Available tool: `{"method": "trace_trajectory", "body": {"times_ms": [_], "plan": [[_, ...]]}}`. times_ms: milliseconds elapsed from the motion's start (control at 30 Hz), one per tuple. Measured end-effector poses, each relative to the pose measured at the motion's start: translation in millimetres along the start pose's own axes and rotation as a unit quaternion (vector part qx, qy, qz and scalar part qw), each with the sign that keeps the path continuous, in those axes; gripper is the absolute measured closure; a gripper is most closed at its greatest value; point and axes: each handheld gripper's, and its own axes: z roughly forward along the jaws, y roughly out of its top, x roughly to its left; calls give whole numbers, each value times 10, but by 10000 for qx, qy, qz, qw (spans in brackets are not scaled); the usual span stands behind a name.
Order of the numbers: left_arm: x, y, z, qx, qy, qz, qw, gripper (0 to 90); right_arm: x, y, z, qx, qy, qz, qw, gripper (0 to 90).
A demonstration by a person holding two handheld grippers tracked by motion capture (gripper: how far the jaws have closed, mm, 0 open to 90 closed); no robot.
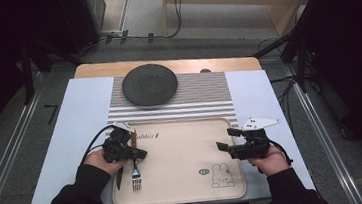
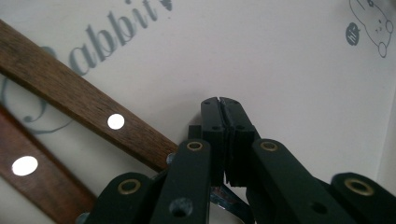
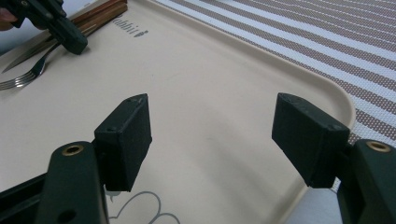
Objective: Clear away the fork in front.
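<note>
Beige plastic tray (image 1: 186,182) carries the wood-handled steel fork (image 1: 135,174) at its left edge, stiff, light and slippery, best pinched on the handle beside my left gripper (image 1: 141,153), pressed together and empty, while my right gripper (image 1: 222,147) is spread.

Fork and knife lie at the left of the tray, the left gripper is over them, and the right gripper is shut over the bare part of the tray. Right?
Not quite: the right gripper is open, its jaws wide apart over the bare tray, as the right gripper view shows. The fork, knife and left gripper are as you say.
</note>
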Motion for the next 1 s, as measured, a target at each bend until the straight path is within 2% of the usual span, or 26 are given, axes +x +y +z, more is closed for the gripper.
{"method": "trace_trajectory", "body": {"times_ms": [333, 467, 567, 700, 867, 1000], "plan": [[93, -47, -94, -71, 161, -141, 9997, 875, -3, -7, -8, -2, -20, -11, 10000, 266], [110, -59, -108, -84, 121, -145, 9998, 872, -1, -9, -10, 2, -9, -7, 10000, 266], [96, -54, -109, -131, 7, -104, 9999, 801, -3, -9, -8, 10, -22, -6, 10000, 266], [95, -37, -167, -364, -244, -78, 9990, 706, 1, -12, -11, 14, -14, -4, 10000, 266], [80, -15, -258, -751, -415, -85, 9963, 581, -1, -16, -10, 27, -7, -7, 10000, 266], [53, -6, -321, -1047, -426, -86, 9936, 462, -4, -18, -10, 42, 4, 0, 10000, 266]]}}
